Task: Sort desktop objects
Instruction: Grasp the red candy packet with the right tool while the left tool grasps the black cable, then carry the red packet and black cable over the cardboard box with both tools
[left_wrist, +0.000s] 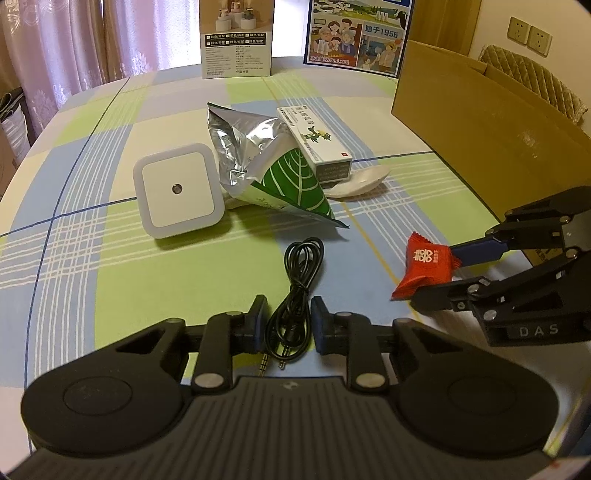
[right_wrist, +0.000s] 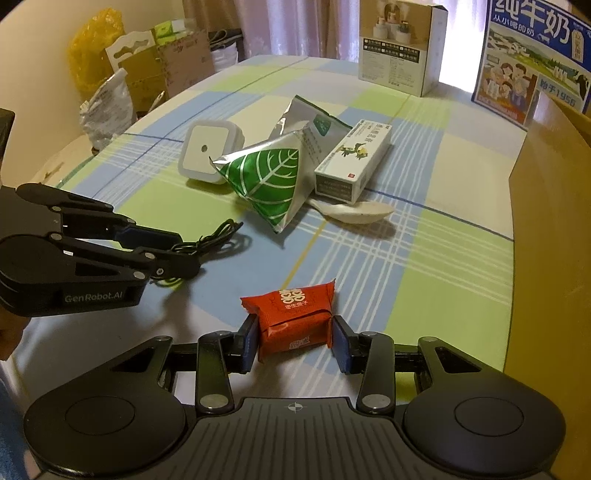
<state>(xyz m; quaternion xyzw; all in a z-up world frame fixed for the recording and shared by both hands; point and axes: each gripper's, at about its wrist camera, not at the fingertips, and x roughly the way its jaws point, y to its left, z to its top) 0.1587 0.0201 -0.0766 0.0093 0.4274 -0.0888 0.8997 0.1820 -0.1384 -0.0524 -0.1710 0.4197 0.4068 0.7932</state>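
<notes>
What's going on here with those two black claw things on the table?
A person is tidying a table with a hand-held gripper in each hand. The left gripper has its jaws open around a coiled black audio cable. The right gripper is closing its jaws around a red candy packet. A night light, foil bag, medicine box and spoon wait mid-table.

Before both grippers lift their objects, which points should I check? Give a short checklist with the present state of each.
1. Red snack packet sits between the right gripper fingers: ok.
2. Right pads pressing the packet on both sides: cannot tell; the right side looks slightly apart.
3. Black cable lies between the left gripper fingers: ok.
4. Left gripper closed on the cable: not ok, open.
5. Cable plugs free of other objects: ok.
6. Cardboard box open for dropping: cannot tell.
</notes>
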